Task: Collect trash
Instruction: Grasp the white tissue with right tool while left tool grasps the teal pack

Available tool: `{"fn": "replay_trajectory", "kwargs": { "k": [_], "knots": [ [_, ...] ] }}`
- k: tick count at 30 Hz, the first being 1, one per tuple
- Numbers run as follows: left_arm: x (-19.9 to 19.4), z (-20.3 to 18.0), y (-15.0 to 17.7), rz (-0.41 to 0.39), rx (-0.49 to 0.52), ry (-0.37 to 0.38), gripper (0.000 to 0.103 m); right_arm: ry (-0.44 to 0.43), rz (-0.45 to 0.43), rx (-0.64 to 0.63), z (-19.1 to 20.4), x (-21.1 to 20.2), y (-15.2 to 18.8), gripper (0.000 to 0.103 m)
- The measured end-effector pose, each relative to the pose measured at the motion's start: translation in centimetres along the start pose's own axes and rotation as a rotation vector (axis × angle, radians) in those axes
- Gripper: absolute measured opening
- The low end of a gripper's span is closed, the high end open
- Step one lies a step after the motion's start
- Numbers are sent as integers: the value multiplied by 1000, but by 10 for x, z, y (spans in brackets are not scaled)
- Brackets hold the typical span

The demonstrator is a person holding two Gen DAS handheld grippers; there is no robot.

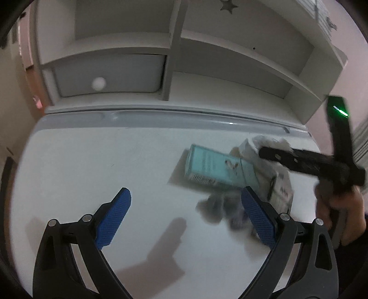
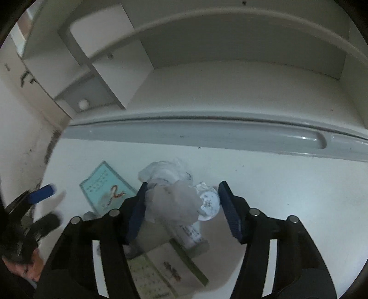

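Trash (image 2: pixel 174 200) sits mid-frame between the right gripper's (image 2: pixel 181 207) wide-spread fingers, so lower squarely over the grey wad before closing; left gripper (image 1: pixel 186 220) also gapes empty.

A white counter (image 1: pixel 80 165) is seen, bordered at the back by a grey rail (image 1: pixel 184 119). Behind it a white shelf unit (image 1: pixel 174 69) is set, open compartments stacked in tiers. A drawer (image 1: pixel 108 76) with a round knob (image 1: pixel 99 83) is fitted low on the left. A star cutout (image 1: pixel 227 5) is visible at the top.
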State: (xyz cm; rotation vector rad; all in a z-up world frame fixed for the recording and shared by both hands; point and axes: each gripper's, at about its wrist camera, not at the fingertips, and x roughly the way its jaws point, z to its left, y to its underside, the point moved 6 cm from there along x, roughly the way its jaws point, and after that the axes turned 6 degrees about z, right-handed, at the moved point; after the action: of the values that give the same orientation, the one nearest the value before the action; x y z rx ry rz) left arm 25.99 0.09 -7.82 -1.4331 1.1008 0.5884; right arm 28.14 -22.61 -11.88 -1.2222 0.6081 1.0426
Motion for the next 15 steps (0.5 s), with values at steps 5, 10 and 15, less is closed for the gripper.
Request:
{"fn": "replay_trajectory", "kwargs": {
  "k": [5, 10, 15],
  "knots": [
    [31, -5, -18, 81, -40, 46, 94, -23, -80, -12, -8, -46, 24, 59],
    [47, -10, -18, 151, -150, 127, 94, -21, -126, -14, -16, -76, 52, 59],
    [50, -20, -20, 139, -216, 170, 71, -43, -147, 34, -32, -91, 77, 59]
  ]
}}
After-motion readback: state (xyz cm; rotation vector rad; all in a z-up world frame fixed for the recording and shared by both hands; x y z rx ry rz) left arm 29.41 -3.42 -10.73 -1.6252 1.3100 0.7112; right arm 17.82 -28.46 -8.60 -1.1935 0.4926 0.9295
